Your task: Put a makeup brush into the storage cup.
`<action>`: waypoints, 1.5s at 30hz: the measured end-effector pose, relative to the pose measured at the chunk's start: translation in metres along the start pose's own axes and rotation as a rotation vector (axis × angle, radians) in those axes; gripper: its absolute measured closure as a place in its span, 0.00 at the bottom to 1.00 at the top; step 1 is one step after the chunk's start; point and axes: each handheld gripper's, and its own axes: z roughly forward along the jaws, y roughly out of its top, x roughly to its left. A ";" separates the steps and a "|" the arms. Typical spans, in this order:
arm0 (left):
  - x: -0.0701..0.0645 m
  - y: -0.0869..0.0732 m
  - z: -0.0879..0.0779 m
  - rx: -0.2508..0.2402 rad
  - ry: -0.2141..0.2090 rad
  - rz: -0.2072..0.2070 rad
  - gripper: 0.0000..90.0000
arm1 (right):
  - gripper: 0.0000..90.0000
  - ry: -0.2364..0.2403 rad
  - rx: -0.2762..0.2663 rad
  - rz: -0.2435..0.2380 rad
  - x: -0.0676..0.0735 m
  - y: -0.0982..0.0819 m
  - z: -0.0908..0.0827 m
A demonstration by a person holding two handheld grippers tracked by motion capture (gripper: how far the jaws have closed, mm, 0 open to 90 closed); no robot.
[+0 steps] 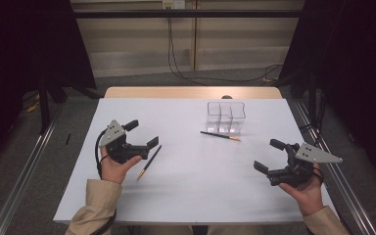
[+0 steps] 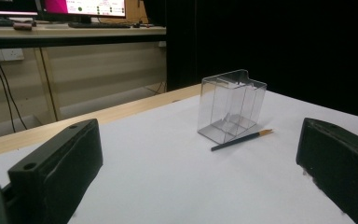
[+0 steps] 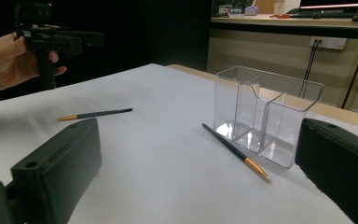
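I am at the start of the job as I read it: two pencils lie loose on the white table and the clear holder stands empty at the far side, so nothing is stowed yet. The near pencil lies just beside my left hand-held gripper, its orange tip toward me. The far pencil rests right in front of the holder, close to its base; from the right gripper view I cannot tell whether they touch.

My left hand-held gripper is spread wide with nothing between its jaws, hovering above the table. My right hand-held gripper is likewise wide open and empty, held well apart from both pencils.

The next move, I judge, is to bring the left one down over the near pencil, jaws straddling the thin shaft crosswise, then close gently. It is slim and lies flat, so I must get low to the table.
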 end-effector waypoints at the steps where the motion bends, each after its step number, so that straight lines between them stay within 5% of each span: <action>1: 0.000 0.000 0.000 0.005 0.002 -0.004 0.00 | 0.00 0.000 -0.001 -0.001 0.000 0.000 0.000; 14: 0.003 -0.002 0.010 0.146 0.005 -0.040 0.00 | 0.00 -0.004 -0.004 0.010 -0.001 -0.001 0.000; 45: 0.017 0.007 0.031 0.677 0.000 -0.089 0.00 | 0.00 -0.003 0.002 0.023 -0.003 -0.003 0.000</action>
